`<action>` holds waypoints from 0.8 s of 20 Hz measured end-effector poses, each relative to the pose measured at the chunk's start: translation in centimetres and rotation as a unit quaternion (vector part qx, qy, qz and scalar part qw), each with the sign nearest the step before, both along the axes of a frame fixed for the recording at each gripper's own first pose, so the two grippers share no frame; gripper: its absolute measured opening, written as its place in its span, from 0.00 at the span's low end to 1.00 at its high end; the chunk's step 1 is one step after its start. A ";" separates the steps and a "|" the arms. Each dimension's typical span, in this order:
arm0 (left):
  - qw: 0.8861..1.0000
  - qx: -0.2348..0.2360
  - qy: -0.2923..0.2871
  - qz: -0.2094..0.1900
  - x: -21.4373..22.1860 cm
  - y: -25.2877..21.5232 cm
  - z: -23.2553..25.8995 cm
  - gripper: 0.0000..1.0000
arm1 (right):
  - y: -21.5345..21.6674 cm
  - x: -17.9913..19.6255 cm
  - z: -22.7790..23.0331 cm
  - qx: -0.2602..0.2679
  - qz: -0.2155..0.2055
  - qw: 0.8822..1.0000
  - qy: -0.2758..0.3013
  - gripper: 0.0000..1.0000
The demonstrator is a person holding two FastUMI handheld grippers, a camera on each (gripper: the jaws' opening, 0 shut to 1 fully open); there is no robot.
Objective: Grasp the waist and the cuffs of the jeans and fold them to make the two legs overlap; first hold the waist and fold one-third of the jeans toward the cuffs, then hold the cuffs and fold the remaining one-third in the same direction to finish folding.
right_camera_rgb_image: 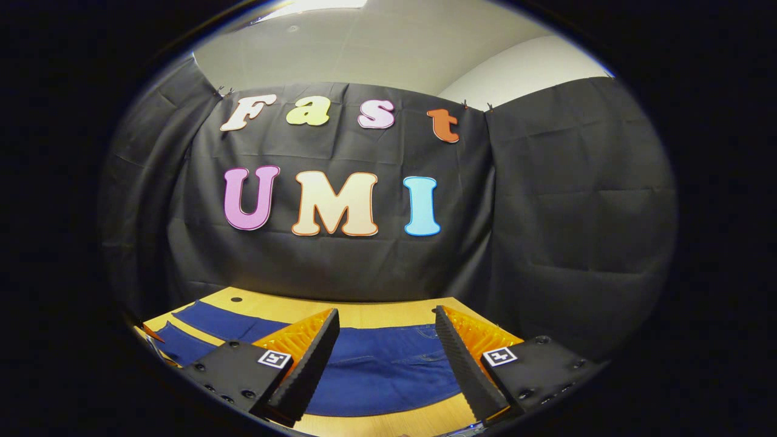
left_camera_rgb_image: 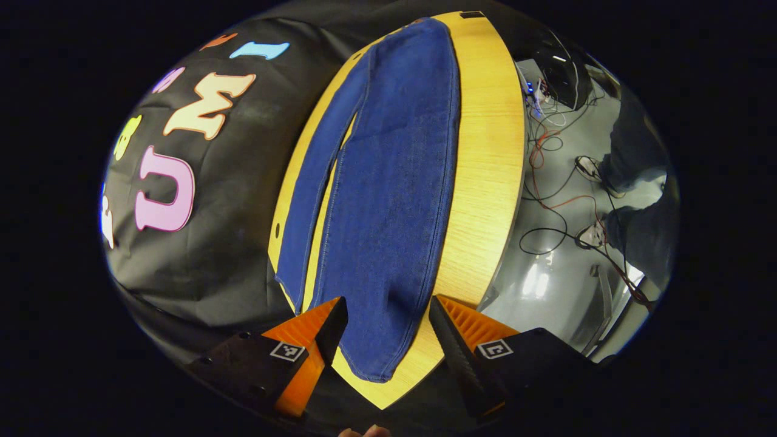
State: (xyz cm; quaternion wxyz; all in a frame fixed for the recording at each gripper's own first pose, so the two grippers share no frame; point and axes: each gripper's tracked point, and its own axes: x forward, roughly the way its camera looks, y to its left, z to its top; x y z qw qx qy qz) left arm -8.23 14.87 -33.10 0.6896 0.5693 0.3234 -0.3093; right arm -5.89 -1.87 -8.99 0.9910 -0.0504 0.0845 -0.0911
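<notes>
Jeans (left_camera_rgb_image: 388, 200) lie flat along the table (left_camera_rgb_image: 485, 182), legs side by side, while the left gripper (left_camera_rgb_image: 388, 331) hovers spread over a cuff and the right gripper (right_camera_rgb_image: 385, 346), also spread, faces the waist, likely to fold the legs together.

Matt denim jeans (left_camera_rgb_image: 388, 182) lie on a smooth wood-grain table (left_camera_rgb_image: 485, 182).

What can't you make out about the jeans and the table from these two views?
- Left gripper view: the jeans waist end is too small and squeezed at the top edge.
- Right gripper view: the right gripper fingers hide parts of the waist; the legs and table are cut off lower left.
</notes>
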 end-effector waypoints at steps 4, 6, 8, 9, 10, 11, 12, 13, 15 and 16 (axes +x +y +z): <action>1.000 0.010 -0.002 -0.020 2.8 -0.2 -0.6 0.83 | -1.2 -0.5 0.1 -0.012 -0.017 1.000 0.002 0.98; 0.999 0.015 0.015 -0.029 3.4 -0.4 -1.3 0.80 | -2.1 -0.2 0.0 -0.023 -0.022 0.999 0.004 0.98; 0.998 0.025 0.033 -0.039 3.6 -0.7 -2.2 0.58 | -3.1 0.5 -0.5 -0.037 -0.019 0.999 0.011 0.98; 0.997 0.028 0.056 -0.039 3.4 -0.5 -2.8 0.53 | -3.5 1.0 -0.8 -0.047 -0.012 0.999 0.017 0.98; 0.996 0.025 0.076 -0.030 3.0 -0.6 -3.1 0.39 | -4.1 1.5 -1.1 -0.060 -0.006 0.998 0.022 0.98; 0.996 0.020 0.084 -0.020 2.7 -0.5 -3.2 0.24 | -5.0 2.0 -1.3 -0.071 0.000 0.997 0.027 0.98; 0.996 0.019 0.091 -0.011 2.5 -0.4 -3.3 0.10 | -5.9 2.5 -1.6 -0.081 0.007 0.996 0.034 0.98; 0.996 0.017 0.091 -0.007 2.6 -0.6 -3.2 0.10 | -6.9 3.1 -2.2 -0.095 0.016 0.994 0.043 0.98; 0.996 0.019 0.089 -0.004 2.3 -0.6 -2.6 0.04 | -9.5 4.2 -3.2 -0.144 0.038 0.987 0.059 1.00; 0.996 0.020 0.085 -0.002 2.5 -0.6 -2.9 0.00 | -10.8 4.7 -3.9 -0.178 0.053 0.980 0.070 1.00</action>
